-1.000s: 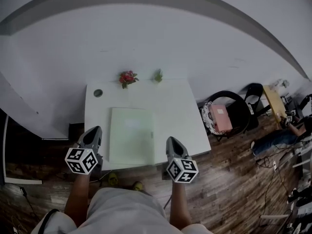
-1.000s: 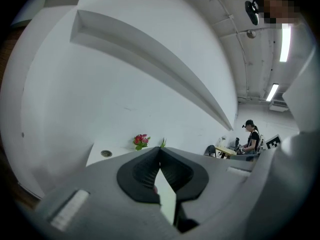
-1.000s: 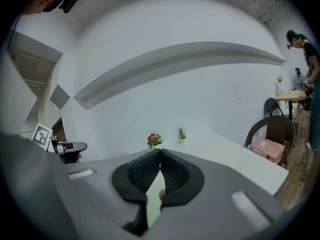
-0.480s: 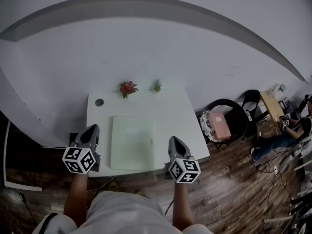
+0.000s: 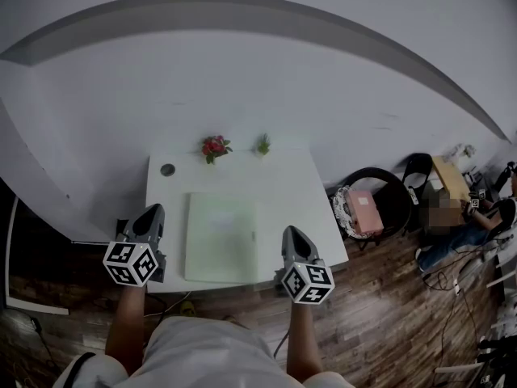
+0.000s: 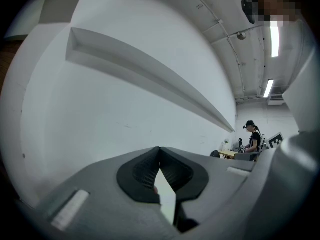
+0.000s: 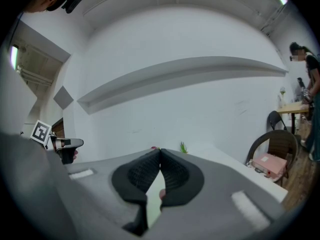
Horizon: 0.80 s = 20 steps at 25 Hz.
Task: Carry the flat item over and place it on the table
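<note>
The flat item (image 5: 220, 237), a pale green rectangular sheet, lies flat on the white table (image 5: 299, 192) near its front edge. My left gripper (image 5: 150, 214) hovers just left of the table's front left corner, shut and empty. My right gripper (image 5: 292, 234) is to the right of the sheet's front right corner, shut with nothing held. Neither touches the sheet. In the left gripper view the pads (image 6: 150, 169) meet at their tips, facing a white wall. In the right gripper view the pads (image 7: 172, 171) also meet, and the left gripper (image 7: 62, 145) shows at the left.
A red flower (image 5: 214, 146), a small green plant (image 5: 263, 144) and a round dark object (image 5: 167, 170) stand along the table's back edge by the wall. A dark chair (image 5: 380, 196) holding a pink box (image 5: 365, 212) stands to the right. Farther right a person (image 5: 468, 233) is near the floor.
The head view has tilted up a little, so the table sits slightly lower in view. Both grippers stay shut beside the sheet, almost where they were.
</note>
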Available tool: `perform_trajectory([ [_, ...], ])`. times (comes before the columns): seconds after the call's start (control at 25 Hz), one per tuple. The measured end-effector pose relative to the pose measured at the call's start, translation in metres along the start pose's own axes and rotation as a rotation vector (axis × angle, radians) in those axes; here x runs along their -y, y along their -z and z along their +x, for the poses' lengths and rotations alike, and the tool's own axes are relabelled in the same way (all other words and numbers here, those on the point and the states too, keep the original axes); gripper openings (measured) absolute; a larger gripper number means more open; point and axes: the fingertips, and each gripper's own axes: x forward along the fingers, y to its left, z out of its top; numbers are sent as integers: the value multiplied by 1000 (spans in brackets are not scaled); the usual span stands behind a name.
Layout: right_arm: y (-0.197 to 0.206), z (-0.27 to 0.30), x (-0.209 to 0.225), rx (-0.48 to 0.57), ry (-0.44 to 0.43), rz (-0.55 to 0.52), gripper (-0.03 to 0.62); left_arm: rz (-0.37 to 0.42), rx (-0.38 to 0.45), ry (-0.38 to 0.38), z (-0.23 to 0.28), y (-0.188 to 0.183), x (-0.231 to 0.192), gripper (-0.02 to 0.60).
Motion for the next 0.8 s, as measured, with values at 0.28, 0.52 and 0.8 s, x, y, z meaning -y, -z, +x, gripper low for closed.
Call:
perform_trajectory([
  [0.28, -5, -1, 0, 6, 14, -9, 3, 6, 8, 2, -3, -6, -4, 5],
  [0.52, -7, 2, 1, 7, 14, -26, 3, 5, 21, -2, -1, -10, -8, 5],
  [0.8, -12, 6, 0, 13, 6, -33, 3, 19, 22, 4, 1, -11, -7, 5],
])
